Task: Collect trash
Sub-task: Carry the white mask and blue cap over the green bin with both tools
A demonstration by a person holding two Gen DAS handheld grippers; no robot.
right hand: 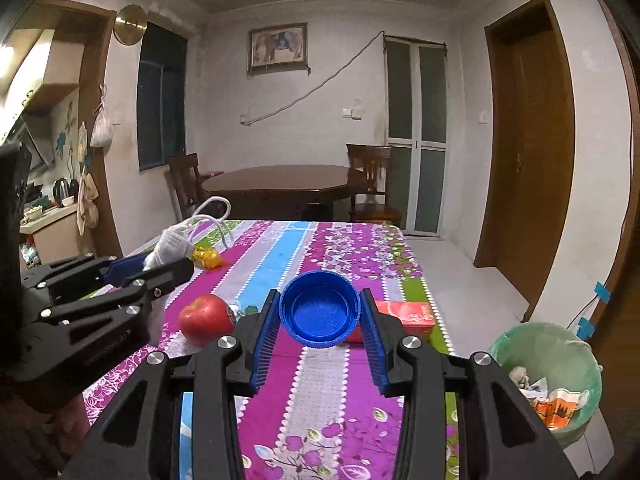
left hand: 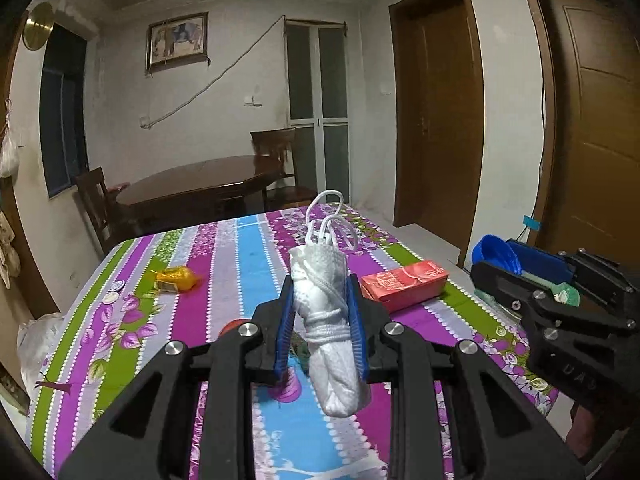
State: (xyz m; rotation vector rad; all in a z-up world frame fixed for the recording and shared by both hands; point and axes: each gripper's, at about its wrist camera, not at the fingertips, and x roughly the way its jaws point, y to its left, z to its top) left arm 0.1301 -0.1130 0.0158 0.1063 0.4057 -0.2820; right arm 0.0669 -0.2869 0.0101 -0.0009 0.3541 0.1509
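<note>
Striped floral cloth is covering the counter (right hand: 320, 380), which is standing in a dim room with a dark dining table (right hand: 280, 184) behind it. Left hand-held gripper (left hand: 320, 320) is clenching a rolled white face mask (left hand: 328, 320) across its bound middle, with the ear loops sticking up past the pads; the roll is looking light, soft and compressible, so a grip over the wound cord is probably holding it best. Right hand-held gripper (right hand: 320, 320) is pinching a blue bottle cap (right hand: 320, 308) by its ribbed rim, open side toward the camera; the cap is appearing stiff, light and possibly slippery, so a squeeze across its full width is likely safest. Both items are being held above the counter. Beyond the counter's right edge, low down, a green bin (right hand: 556, 344) is already holding scraps, and nothing is appearing to block the way there. Remaining on the cloth are a red carton (left hand: 404, 284) near the right edge, a yellow wrapper (left hand: 178, 279) toward the left edge, and a red apple (right hand: 206, 317), perhaps not trash at all.
</note>
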